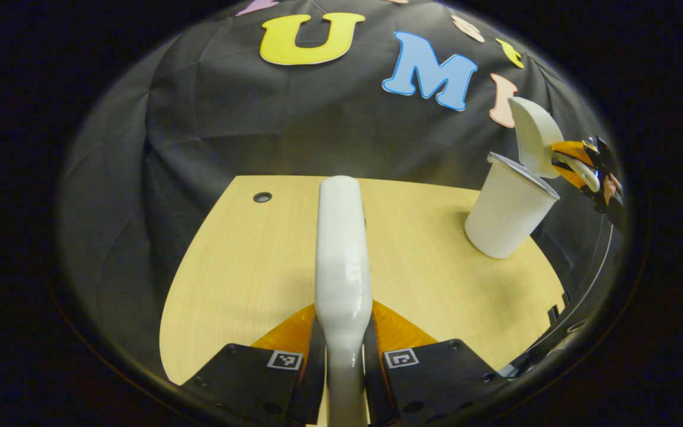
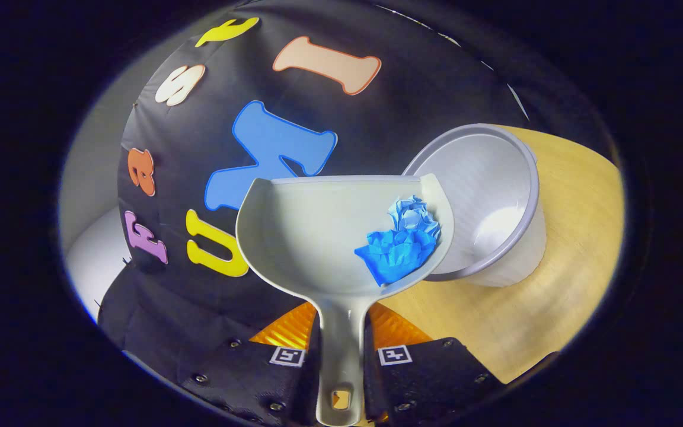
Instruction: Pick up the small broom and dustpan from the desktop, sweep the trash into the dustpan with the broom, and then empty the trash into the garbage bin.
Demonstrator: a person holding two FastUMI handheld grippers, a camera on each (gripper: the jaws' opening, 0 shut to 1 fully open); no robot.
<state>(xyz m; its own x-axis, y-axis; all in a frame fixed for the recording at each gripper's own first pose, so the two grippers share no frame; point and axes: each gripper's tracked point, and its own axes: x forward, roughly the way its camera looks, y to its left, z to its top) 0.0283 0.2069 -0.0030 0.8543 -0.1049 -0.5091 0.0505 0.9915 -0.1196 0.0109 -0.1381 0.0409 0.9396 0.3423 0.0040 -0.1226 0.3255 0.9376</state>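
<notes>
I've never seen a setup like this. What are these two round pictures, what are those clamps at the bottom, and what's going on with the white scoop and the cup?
No robot here: a person holds a two-finger gripper in each hand, and a fisheye camera rides on each one.

In the left gripper view, the left gripper is shut on the white broom, above a wooden desktop. Farther off stands the white garbage bin.

In the right gripper view, the right gripper is shut on the handle of the white dustpan. Crumpled blue paper trash lies in it. The dustpan is tilted beside the bin's open mouth, so the trash looks about to be emptied in.
</notes>
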